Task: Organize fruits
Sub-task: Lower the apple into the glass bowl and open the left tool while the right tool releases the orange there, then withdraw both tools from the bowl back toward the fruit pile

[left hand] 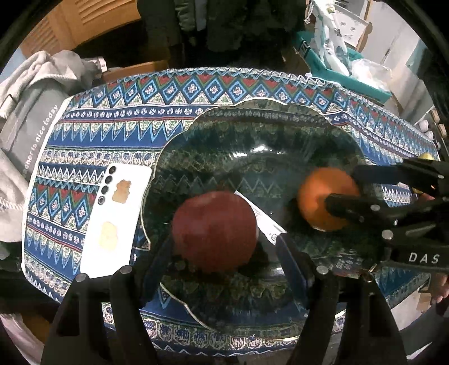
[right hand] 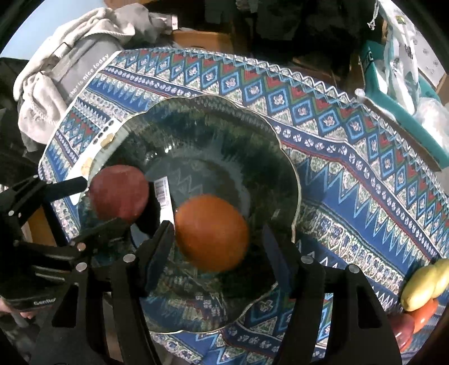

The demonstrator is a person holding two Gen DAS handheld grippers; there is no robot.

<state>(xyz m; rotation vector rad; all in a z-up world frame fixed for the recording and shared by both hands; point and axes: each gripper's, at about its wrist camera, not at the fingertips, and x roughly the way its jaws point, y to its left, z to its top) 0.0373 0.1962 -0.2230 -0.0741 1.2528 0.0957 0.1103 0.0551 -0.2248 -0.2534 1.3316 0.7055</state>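
Hanging over the bowl point(right hand: 283, 157), the apple point(left hand: 214, 231) is clamped in the left gripper point(left hand: 221, 247) and the orange point(right hand: 212, 233) straddled loosely by the right gripper point(right hand: 216, 238), probably for placing inside.

Lived-in home, not lab. Small table under patterned blue tablecloth point(left hand: 196, 92), scalloped glass fruit bowl point(left hand: 252, 118) on top. White phone point(left hand: 115, 221) lying face down beside bowl. Grey hoodie point(left hand: 36, 92) heaped at table's end. Dark coats hanging behind. Wooden louvred furniture point(left hand: 70, 25), plastic bags point(left hand: 336, 36) in teal bin.
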